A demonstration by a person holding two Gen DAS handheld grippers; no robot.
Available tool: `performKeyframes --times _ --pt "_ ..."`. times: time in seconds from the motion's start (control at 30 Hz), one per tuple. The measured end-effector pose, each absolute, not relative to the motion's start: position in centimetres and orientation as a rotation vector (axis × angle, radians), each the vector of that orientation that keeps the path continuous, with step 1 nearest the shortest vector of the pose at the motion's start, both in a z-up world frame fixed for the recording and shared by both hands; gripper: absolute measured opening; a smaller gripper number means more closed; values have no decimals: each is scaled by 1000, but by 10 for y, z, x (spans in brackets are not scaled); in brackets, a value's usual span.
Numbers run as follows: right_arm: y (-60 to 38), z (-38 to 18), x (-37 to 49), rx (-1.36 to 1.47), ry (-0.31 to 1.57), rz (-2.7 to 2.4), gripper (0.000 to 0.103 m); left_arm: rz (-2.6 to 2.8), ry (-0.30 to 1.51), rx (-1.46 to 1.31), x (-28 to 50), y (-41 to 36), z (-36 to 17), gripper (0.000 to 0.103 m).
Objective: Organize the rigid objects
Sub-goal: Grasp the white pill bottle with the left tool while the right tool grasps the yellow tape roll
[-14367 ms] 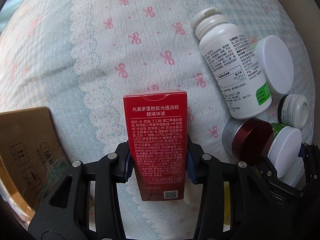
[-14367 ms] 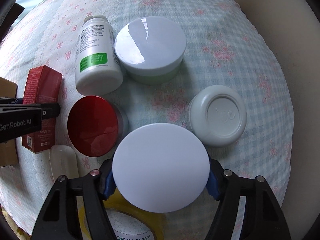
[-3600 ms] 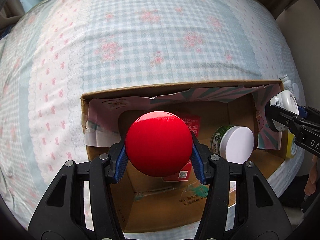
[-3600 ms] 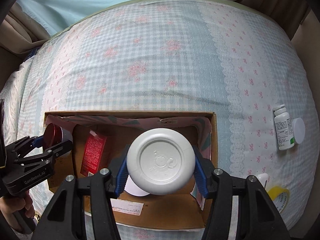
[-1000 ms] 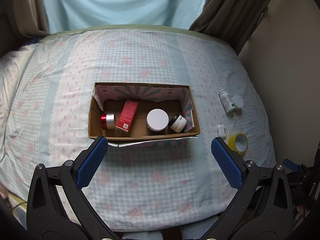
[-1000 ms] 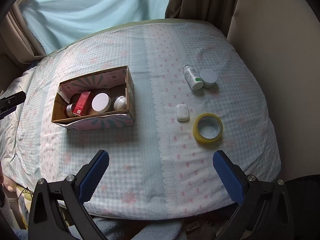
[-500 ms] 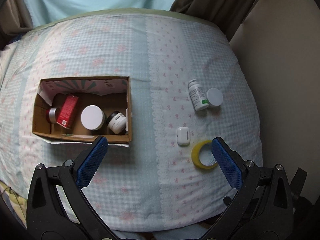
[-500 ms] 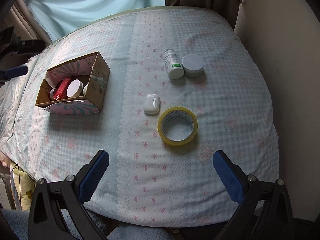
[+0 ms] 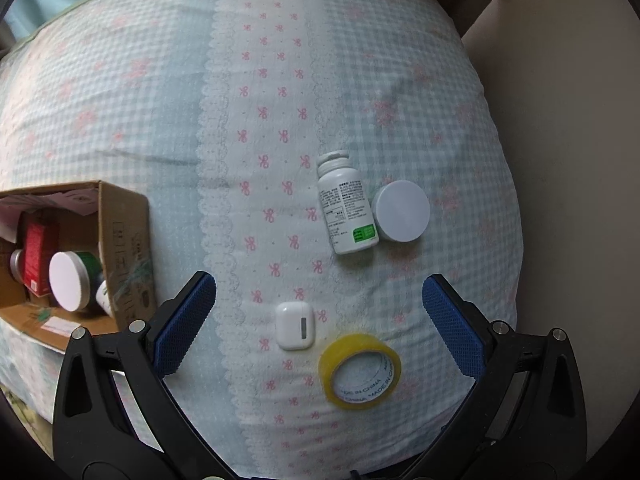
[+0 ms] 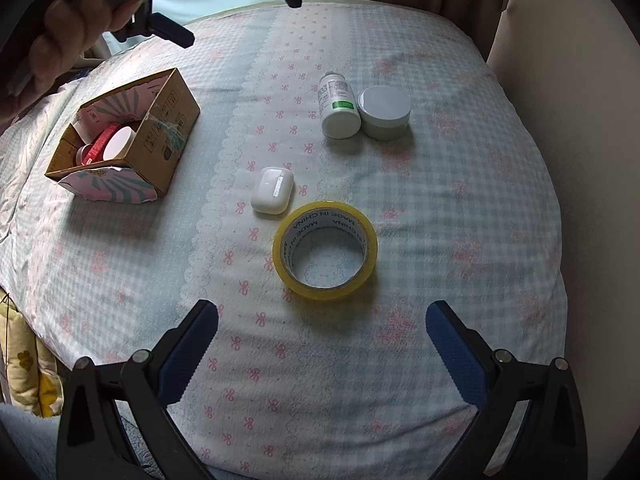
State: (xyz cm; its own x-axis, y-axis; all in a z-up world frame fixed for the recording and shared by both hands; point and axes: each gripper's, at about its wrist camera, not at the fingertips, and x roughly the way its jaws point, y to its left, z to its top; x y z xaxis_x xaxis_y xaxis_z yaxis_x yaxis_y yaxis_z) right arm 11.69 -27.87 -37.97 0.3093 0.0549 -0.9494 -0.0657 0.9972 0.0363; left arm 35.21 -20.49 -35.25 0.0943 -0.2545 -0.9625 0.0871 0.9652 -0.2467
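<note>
A white pill bottle (image 9: 346,206) lies on the bed beside a white-lidded jar (image 9: 401,211); both also show in the right wrist view, the bottle (image 10: 339,106) and the jar (image 10: 384,112). A white earbud case (image 9: 295,325) (image 10: 273,189) and a yellow tape roll (image 9: 359,371) (image 10: 325,250) lie nearer. A cardboard box (image 9: 124,256) (image 10: 168,136) at the left holds a red carton and jars. My left gripper (image 9: 319,322) is open and empty above the earbud case. My right gripper (image 10: 322,350) is open and empty, just short of the tape roll.
The bed has a checked cloth with pink bows (image 9: 256,120). A beige wall (image 9: 568,120) runs along the right side. The hand holding the left gripper shows at the top left of the right wrist view (image 10: 76,28). A yellow quilt (image 10: 24,364) hangs at the left edge.
Both grippers have moved right and closer to the bed, over the loose objects. The box has slid toward the left edge of both views. Both stay open and empty.
</note>
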Motion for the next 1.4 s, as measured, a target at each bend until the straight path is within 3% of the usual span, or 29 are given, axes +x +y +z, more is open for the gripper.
performKeyframes --times 0.27,0.43,0.53,0.77,0.93,1.07,1.13,1.4 --pt "-280 -423 132 -7 1257 43 103 -185 1580 -221 406 -232 -429 102" --pt "-280 -447 143 1 1261 41 103 -153 1634 -186 422 -241 -467 90" --pt "-277 -459 148 5 1262 55 103 -133 1654 -208 428 -240 -482 88" --pt "-274 -474 156 2 1264 70 103 -147 1658 -201 434 -247 -494 83" --pt "-275 -481 163 -1 1257 80 103 -153 1671 -266 435 -248 -503 62" --pt "-273 -485 166 -36 1236 92 103 -140 1664 -253 435 -252 -507 56" --pt "-271 -488 170 -53 1237 96 103 -144 1660 -245 434 -255 -506 48" --pt "-273 -494 176 -53 1243 99 99 -151 1652 -221 423 -279 -507 47"
